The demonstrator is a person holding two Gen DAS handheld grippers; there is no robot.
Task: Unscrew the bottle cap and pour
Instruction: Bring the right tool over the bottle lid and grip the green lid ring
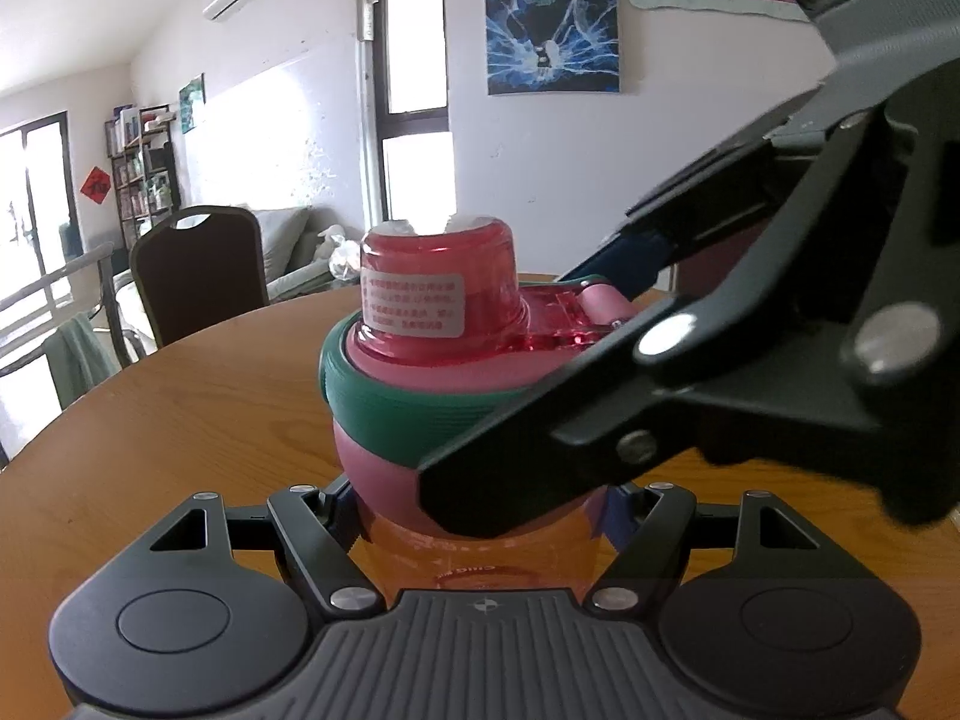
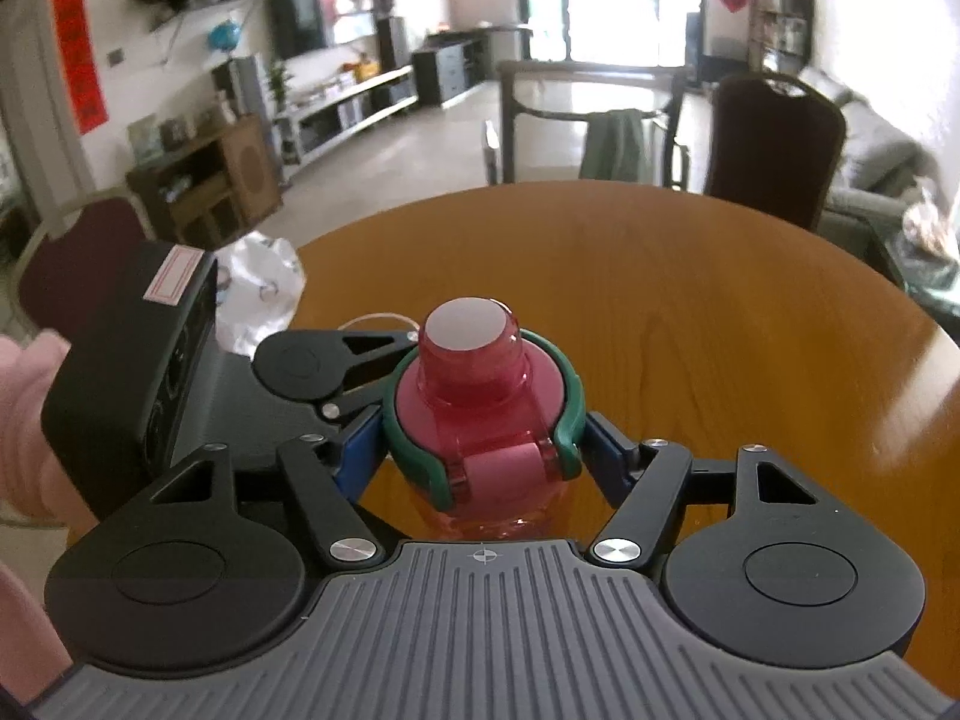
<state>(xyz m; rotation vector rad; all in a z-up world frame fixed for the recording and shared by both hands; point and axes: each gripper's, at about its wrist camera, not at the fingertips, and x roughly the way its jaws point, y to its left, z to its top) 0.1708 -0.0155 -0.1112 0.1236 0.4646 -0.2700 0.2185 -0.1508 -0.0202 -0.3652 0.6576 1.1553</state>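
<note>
A clear orange-tinted bottle [image 1: 480, 564] stands upright over the round wooden table [image 1: 180, 420]. Its pink cap [image 1: 438, 306] has a red see-through flip lid and a green ribbed ring [image 1: 390, 414]. My left gripper [image 1: 480, 510] is shut on the bottle body just below the cap. My right gripper [image 1: 516, 387] reaches in from the right. In the right wrist view the right gripper [image 2: 480, 450] has its blue pads [image 2: 354, 462] pressed against both sides of the green ring [image 2: 570, 414] around the cap [image 2: 474, 372]. The bottle's base is hidden.
The table [image 2: 720, 330] stretches ahead of the bottle. A white plastic bag [image 2: 258, 294] lies near its left edge. A dark chair [image 2: 774, 144] stands behind the table. A person's hand [image 2: 24, 420] holds the left gripper's black body [image 2: 132, 372].
</note>
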